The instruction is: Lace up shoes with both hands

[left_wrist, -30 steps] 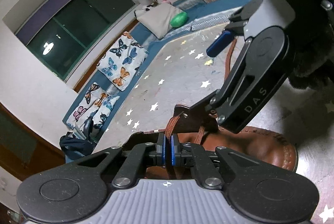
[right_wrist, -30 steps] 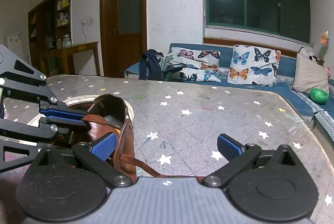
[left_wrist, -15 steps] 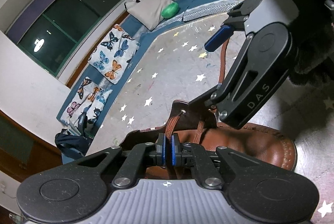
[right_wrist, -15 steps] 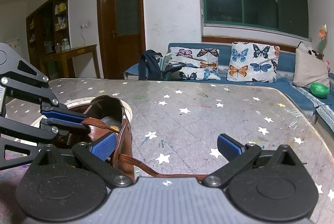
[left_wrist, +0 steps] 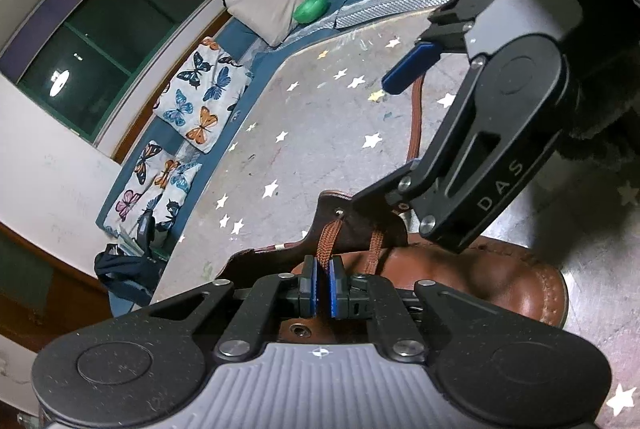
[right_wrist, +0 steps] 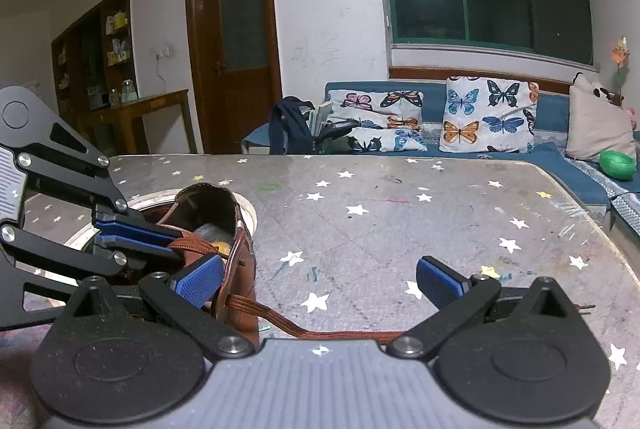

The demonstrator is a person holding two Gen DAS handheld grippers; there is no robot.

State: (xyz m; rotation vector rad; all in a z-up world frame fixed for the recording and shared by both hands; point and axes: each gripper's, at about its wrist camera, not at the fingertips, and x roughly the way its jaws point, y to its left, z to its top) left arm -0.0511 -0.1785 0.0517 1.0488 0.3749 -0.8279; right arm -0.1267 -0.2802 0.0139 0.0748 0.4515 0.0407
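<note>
While the left gripper (left_wrist: 322, 283) pinches a brown woven shoelace (left_wrist: 329, 243) at lower centre, the right gripper (right_wrist: 319, 279) gapes wide beside the brown leather shoe (right_wrist: 236, 265) on the star-patterned table (right_wrist: 400, 213)

Star-speckled table (right_wrist: 400, 229), blue sofa (right_wrist: 552, 157) (butterfly cushions (right_wrist: 488, 115)), green ball (right_wrist: 617, 165), wooden door (right_wrist: 232, 41)

Left fingers (left_wrist: 307, 289) pinched, right (right_wrist: 440, 287) spread
</note>
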